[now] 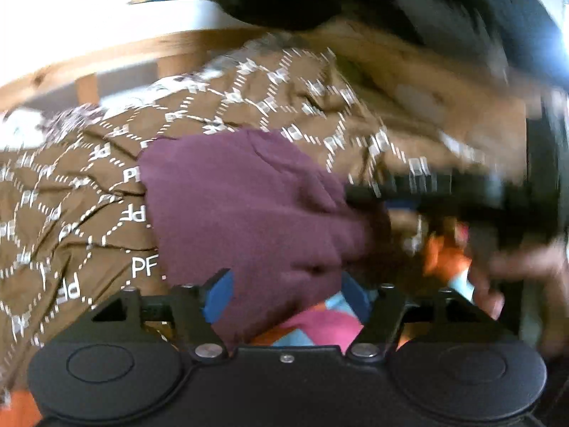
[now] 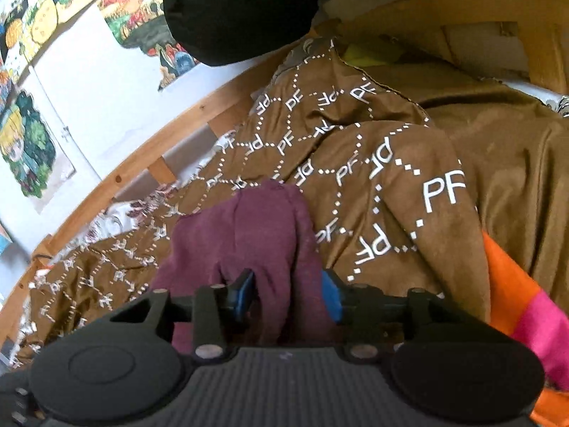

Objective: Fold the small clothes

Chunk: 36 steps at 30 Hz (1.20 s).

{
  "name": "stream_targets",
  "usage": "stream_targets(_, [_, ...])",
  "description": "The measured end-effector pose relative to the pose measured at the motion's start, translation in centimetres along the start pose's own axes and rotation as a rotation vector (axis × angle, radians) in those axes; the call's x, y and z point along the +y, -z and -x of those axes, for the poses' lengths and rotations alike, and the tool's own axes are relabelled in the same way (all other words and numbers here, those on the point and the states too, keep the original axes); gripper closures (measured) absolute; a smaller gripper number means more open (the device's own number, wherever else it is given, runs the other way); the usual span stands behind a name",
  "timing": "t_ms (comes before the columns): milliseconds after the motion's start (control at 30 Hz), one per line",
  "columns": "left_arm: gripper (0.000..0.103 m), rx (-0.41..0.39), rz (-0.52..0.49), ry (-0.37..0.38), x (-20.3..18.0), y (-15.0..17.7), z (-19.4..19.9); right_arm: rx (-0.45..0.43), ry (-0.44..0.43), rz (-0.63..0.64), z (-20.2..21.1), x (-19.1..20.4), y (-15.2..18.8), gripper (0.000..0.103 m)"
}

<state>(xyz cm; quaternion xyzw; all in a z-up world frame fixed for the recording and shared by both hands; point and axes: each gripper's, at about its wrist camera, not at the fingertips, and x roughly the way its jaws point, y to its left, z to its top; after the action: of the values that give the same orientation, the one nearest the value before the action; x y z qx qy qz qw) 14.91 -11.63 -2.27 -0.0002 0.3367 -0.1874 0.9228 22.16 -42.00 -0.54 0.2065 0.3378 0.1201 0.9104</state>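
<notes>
A small maroon garment (image 1: pixel 249 206) lies bunched on a brown blanket. In the left wrist view its near end runs between the blue pads (image 1: pixel 218 297) of my left gripper (image 1: pixel 287 295), whose jaws stand wide and do not pinch it. In the right wrist view a fold of the maroon garment (image 2: pixel 249 227) sits between the blue pads (image 2: pixel 330 295) of my right gripper (image 2: pixel 288 295). Those jaws are partly apart, with a dark gap beside the left pad. The right gripper's dark body (image 1: pixel 444 195) shows blurred at the right of the left wrist view.
The brown blanket (image 2: pixel 409 185) printed with white PF letters covers the bed. A wooden bed rail (image 2: pixel 142 156) runs behind it, below a white wall with colourful pictures (image 2: pixel 32 149). A black bundle (image 2: pixel 242 10) hangs at the top. Orange and pink cloth (image 2: pixel 526 306) lies at the right.
</notes>
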Motion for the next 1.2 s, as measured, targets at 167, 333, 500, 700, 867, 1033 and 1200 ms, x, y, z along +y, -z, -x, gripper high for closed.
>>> stream_targets(167, [0.008, -0.078, 0.124, -0.095, 1.7, -0.9, 0.5, 0.006, 0.030, 0.058, -0.1, 0.6, 0.3, 0.097])
stream_targets(333, [0.005, -0.022, 0.235, -0.130, 4.1, -1.3, -0.7, 0.024, 0.077, 0.120, 0.4, 1.3, 0.9, 0.099])
stream_targets(500, [0.005, 0.077, 0.372, -0.110, 6.8, -0.3, -2.4, 0.036, 0.092, 0.145, 1.1, 1.5, 1.5, 0.100])
stream_targets(700, [0.005, 0.136, 0.408, -0.095, 8.2, 1.1, -3.8, 0.013, 0.044, 0.112, 1.1, 1.1, 0.6, 0.096])
stream_targets(867, [0.005, 0.148, 0.363, -0.107, 7.7, 1.3, -4.3, -0.024, 0.003, 0.098, 0.5, 0.6, -0.5, 0.057])
stream_targets(1033, [0.005, 0.151, 0.315, -0.121, 7.1, 1.3, -4.6, -0.030, -0.023, 0.124, -2.0, 0.8, -1.5, 0.055])
stream_targets(1200, [0.005, 0.149, 0.282, -0.128, 6.8, 1.3, -4.7, -0.001, -0.039, 0.088, -4.6, 0.1, -1.3, 0.077])
